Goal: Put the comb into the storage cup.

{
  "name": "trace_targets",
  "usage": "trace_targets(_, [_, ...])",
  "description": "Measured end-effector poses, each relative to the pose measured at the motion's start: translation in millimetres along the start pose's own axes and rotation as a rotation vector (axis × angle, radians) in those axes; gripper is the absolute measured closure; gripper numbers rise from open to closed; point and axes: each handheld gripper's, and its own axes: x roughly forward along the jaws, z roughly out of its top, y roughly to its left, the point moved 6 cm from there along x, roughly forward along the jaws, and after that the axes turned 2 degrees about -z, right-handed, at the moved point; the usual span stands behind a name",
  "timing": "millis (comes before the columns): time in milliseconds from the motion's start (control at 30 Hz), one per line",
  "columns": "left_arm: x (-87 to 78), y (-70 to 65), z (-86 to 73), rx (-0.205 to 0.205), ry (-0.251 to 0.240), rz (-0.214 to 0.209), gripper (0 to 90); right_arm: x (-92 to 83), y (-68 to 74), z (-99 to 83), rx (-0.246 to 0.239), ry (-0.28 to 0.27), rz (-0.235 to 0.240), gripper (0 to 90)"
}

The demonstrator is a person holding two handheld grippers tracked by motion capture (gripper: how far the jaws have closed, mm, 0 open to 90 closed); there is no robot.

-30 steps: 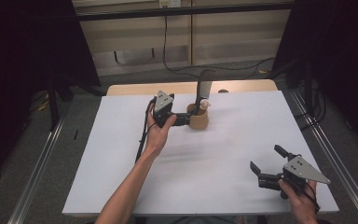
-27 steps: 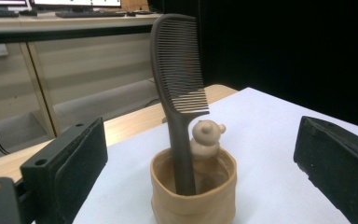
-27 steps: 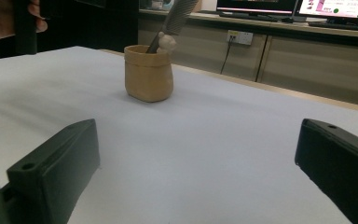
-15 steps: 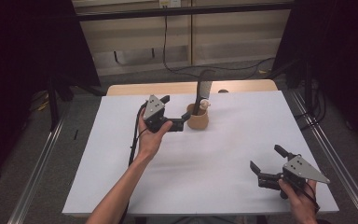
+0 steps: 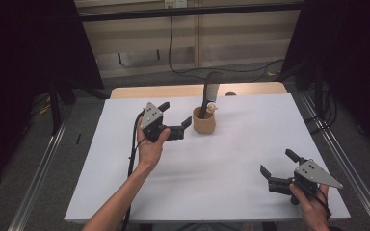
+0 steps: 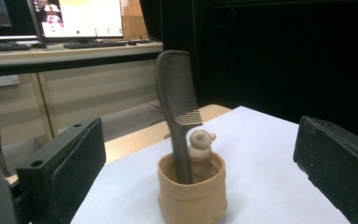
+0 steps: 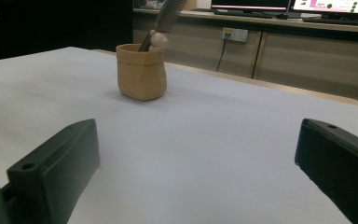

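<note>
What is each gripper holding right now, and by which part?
Nothing. The left gripper has its jaws open beside the cup with the comb in it. The right gripper is open over the table.

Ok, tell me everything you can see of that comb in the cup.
The comb is dark grey-brown, plastic by its look, with fine teeth along one edge of its upper half and a plain narrow handle below. It stands handle-down in the tan cup, leaning slightly, teeth end well above the rim. A small tan duck-like figure sits beside it in the cup. The left gripper is open beside the cup, not touching the comb.
</note>
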Motion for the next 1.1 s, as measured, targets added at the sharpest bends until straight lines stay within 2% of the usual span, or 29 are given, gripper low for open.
trace_targets(33, [-2.2, 0.9, -0.2, 0.008, 0.002, 0.006, 2.3, -0.1, 0.4, 0.1, -0.003, -0.001, 0.003, 0.0])
trace_targets(133, [-6.7, 0.9, -3.5, -0.027, -0.002, -0.017, 2.3, 0.0, 0.9, 0.2, -0.004, -0.002, 0.005, 0.0])
trace_targets(200, [-9.8, 3.4, -8.0, -0.032, 0.019, -0.011, 2.2, -0.1, 1.1, 0.6, -0.004, -0.002, 0.005, 0.0])
trace_targets(800, [-48.9, 8.1, -13.3, 0.005, 0.025, 0.084, 2.5, 4.3, 5.3, 3.3, -0.021, -0.007, 0.011, 0.0])
trace_targets(900, [-56.3, 8.8, -13.5, -0.007, 0.015, 0.087, 2.6, 3.0, 5.0, 3.6, -0.018, -0.007, 0.006, 0.0])
trace_targets(967, [-62.0, 10.8, -14.5, 0.003, 0.016, 0.110, 2.6, 2.9, 4.9, 3.7, -0.020, -0.007, 0.004, 0.0])
trace_targets(1100, [-70.2, 13.8, -18.5, 0.009, 0.016, 0.116, 2.6, 3.3, 4.4, 3.6, -0.020, -0.008, 0.003, 0.0])
